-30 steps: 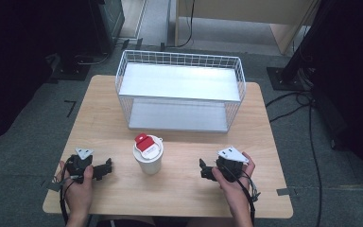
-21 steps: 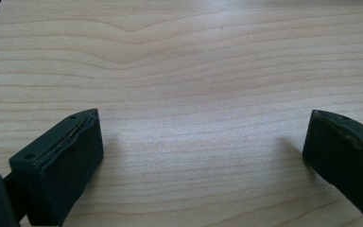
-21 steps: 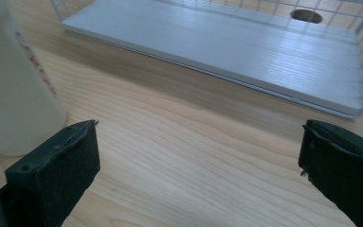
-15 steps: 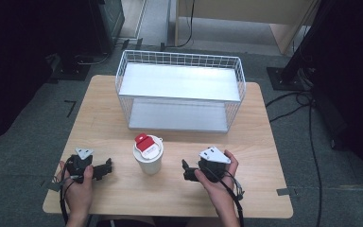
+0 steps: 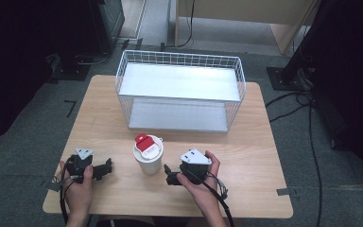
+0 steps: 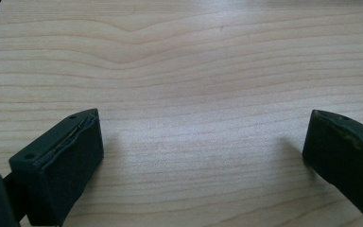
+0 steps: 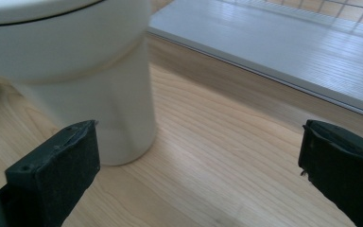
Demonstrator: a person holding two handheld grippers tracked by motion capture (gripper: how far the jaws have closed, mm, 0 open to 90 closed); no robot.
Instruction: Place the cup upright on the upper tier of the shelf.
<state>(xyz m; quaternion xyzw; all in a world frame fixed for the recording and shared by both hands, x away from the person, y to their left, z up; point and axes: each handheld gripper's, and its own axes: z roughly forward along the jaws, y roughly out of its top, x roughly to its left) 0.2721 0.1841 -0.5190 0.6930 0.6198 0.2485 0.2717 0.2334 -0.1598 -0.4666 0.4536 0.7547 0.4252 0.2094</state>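
Since the earlier frame, the right tongs (image 5: 169,176) have shifted left across the table (image 5: 255,156) toward the cup (image 5: 148,154); the left tongs (image 5: 105,168) and the cup have not moved.

Left tongs: held low over the table near its front-left edge, well left of the cup and pointing toward it. In the left gripper view, both jaws stand wide apart with bare wood between them.

Cup: white, upright, with a white lid carrying a red tab (image 5: 144,142). It stands at the table's front centre, between the two tongs and in front of the wire basket (image 5: 179,59).

Right tongs: just right of the cup, tips close to its lower wall, not touching. In the right gripper view, the jaws stand wide apart; the cup (image 7: 85,75) sits above and beyond the left jaw, off the centre of the gap. The basket's grey floor (image 7: 283,52) lies farther back.
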